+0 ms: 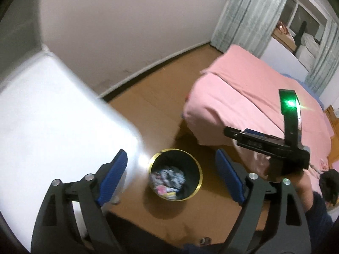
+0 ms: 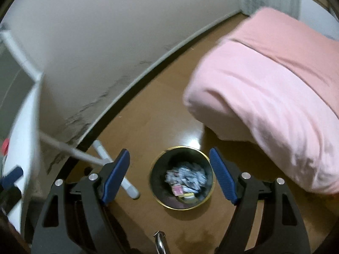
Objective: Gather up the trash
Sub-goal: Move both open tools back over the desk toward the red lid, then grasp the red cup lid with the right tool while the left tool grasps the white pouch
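Two hand-held grippers, left [image 1: 171, 175] and right [image 2: 169, 174], are hovering released and empty over the bin [image 2: 183, 177] so anything let go falls inside. Crumpled trash [image 2: 186, 180] is lying in it, on the floor [image 2: 159, 116] between worktop [image 1: 53, 105] and bed [image 2: 264, 84].

Below me runs a brown wooden floor [image 1: 152, 105], meeting a plain pale wall [image 1: 118, 21] at a light skirting board. A pink-covered bed [image 1: 250, 97] fills the right; greenish curtains [image 1: 247, 12] frame a dark window [image 1: 305, 14] upper right. A white surface [image 1: 48, 110] sits left.
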`<action>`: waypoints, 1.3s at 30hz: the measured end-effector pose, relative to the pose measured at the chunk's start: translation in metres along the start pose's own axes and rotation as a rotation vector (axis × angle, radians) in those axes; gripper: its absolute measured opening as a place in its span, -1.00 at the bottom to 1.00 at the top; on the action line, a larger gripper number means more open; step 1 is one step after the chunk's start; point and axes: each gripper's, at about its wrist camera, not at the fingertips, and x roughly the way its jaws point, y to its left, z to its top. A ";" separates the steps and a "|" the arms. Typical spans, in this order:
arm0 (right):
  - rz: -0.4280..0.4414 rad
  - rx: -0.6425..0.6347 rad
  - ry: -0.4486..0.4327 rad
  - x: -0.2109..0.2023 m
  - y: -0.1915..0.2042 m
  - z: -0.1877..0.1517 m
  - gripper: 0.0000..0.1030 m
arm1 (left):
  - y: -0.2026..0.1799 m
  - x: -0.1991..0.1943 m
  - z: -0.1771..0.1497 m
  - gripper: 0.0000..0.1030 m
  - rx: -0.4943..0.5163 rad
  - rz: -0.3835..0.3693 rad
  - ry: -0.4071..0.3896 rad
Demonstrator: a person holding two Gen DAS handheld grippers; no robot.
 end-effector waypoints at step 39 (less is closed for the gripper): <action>0.408 -0.935 0.221 0.102 0.674 -0.036 0.55 | 0.446 -0.201 -0.082 0.78 -0.346 0.550 -0.079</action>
